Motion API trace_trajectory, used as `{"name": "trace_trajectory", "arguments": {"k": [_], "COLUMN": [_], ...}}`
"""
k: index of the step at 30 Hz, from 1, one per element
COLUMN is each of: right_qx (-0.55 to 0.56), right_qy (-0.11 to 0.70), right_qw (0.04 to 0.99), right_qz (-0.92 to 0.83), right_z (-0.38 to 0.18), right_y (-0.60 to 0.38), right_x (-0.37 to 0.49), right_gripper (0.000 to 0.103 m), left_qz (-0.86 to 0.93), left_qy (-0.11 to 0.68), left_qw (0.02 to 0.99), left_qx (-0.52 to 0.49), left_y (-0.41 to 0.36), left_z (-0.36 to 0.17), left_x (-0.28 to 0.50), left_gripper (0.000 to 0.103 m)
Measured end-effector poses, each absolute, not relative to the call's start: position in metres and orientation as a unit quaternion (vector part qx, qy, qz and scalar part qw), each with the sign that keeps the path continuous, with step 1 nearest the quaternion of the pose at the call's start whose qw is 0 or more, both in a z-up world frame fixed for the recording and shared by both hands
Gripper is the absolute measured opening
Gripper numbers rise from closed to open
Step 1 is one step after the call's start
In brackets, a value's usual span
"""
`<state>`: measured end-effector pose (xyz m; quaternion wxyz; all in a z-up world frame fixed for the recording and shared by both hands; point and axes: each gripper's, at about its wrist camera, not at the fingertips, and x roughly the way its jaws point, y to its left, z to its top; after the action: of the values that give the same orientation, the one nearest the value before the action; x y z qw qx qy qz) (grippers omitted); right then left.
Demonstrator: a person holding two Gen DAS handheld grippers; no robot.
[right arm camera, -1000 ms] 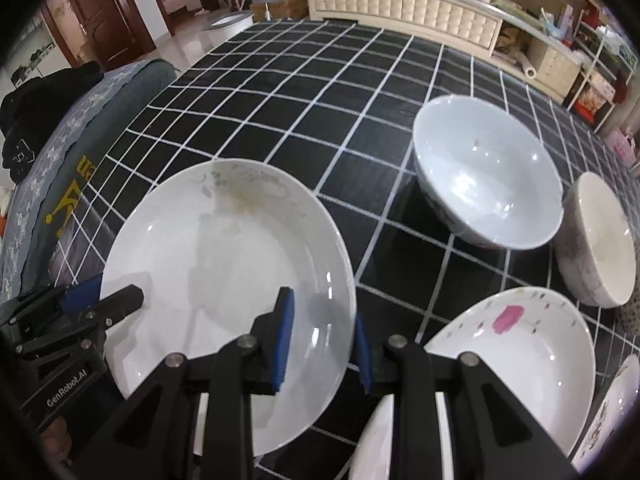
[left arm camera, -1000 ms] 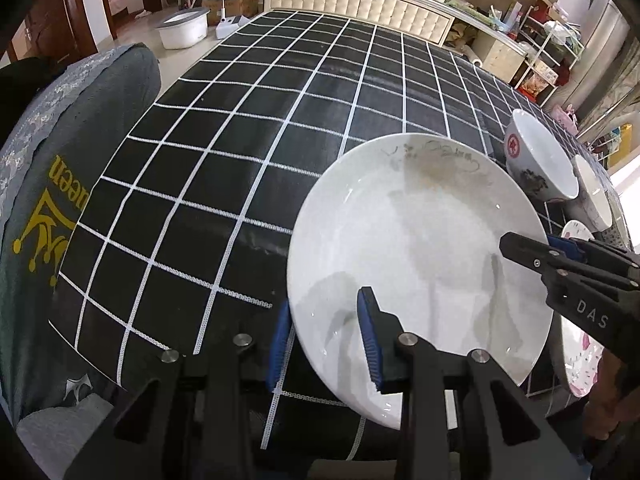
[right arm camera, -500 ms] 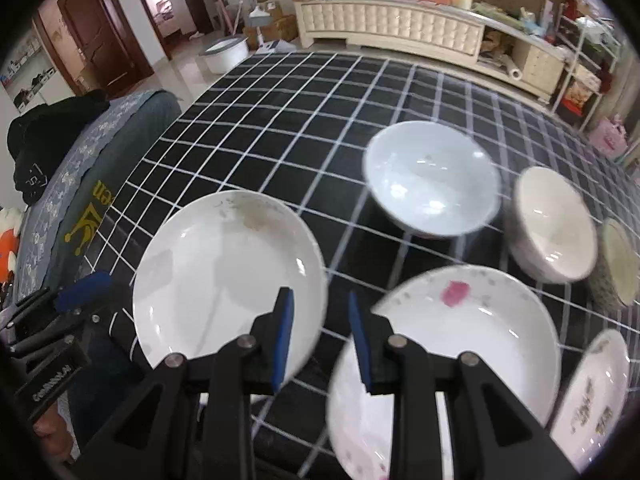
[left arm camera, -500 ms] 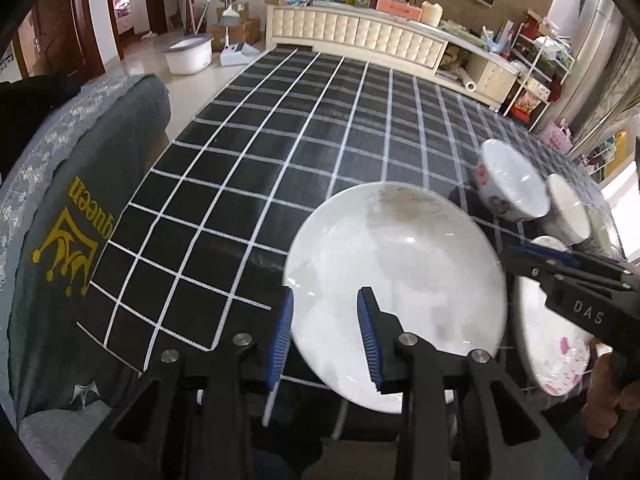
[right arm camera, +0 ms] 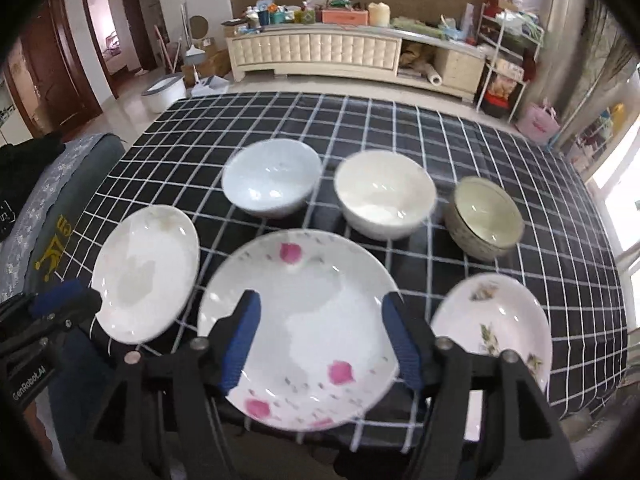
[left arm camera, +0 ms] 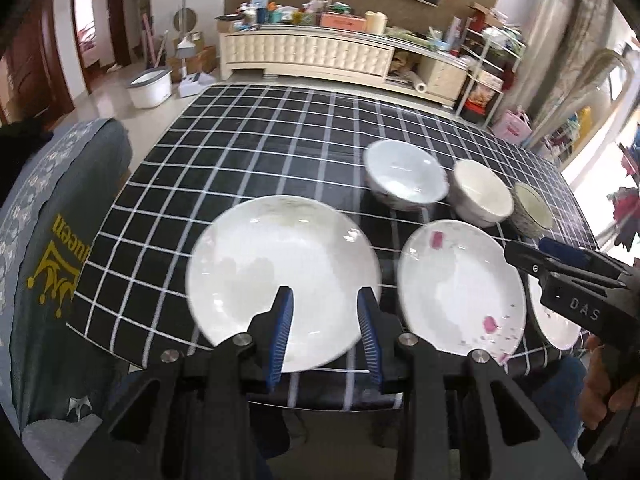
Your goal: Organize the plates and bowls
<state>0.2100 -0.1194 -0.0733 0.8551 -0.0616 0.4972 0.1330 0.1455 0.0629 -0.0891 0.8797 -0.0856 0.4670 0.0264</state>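
Note:
Three plates lie in a front row on the checked tablecloth (right arm camera: 460,140): a plain white plate (left arm camera: 280,276) (right arm camera: 146,272) at left, a pink-flowered plate (right arm camera: 308,324) (left arm camera: 460,286) in the middle, a leaf-patterned plate (right arm camera: 496,320) at right. Behind them stand three bowls: a pale blue bowl (right arm camera: 272,178) (left arm camera: 404,174), a white bowl (right arm camera: 384,198) (left arm camera: 482,196) and a grey-green bowl (right arm camera: 486,216) (left arm camera: 530,208). My left gripper (left arm camera: 326,334) is open and empty above the near edge of the plain plate. My right gripper (right arm camera: 320,340) is open wide and empty above the flowered plate.
A grey chair back (left arm camera: 52,240) with a yellow crown logo stands at the table's left. A cream cabinet (right arm camera: 320,52) with clutter runs along the far wall. A white tub (left arm camera: 150,88) sits on the floor beyond the table.
Both grippers have pulled back and risen from the table, so all plates and bowls now show. Both sets of jaws have opened wider, the right one most.

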Motion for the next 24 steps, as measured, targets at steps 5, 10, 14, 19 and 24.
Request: {"name": "trace_trajectory", "arguments": {"k": [5, 10, 14, 19, 24], "right_qx": [-0.052, -0.058, -0.057, -0.055, -0.072], "right_qy": [0.504, 0.516, 0.528, 0.540, 0.550], "right_qw": [0.853, 0.847, 0.841, 0.830, 0.823], "right_qz": [0.123, 0.114, 0.105, 0.127, 0.120], "right_z": [-0.079, -0.095, -0.111, -0.129, -0.142], "right_y": [-0.143, -0.161, -0.174, -0.176, -0.174], "right_x": [0.209, 0.212, 0.222, 0.232, 0.243], "right_gripper": [0.068, 0.068, 0.068, 0.068, 0.068], "left_qz": [0.002, -0.011, -0.012, -0.012, -0.016], "left_qy": [0.477, 0.494, 0.513, 0.536, 0.559], "left_qw": [0.875, 0.866, 0.855, 0.841, 0.826], "left_qx": [-0.087, -0.072, -0.074, -0.075, -0.078], "left_y": [0.027, 0.004, -0.008, -0.016, -0.024], "left_z": [-0.089, -0.102, -0.118, -0.142, -0.164], "left_x": [0.152, 0.159, 0.168, 0.177, 0.187], "left_gripper": [0.031, 0.032, 0.032, 0.032, 0.032]}}
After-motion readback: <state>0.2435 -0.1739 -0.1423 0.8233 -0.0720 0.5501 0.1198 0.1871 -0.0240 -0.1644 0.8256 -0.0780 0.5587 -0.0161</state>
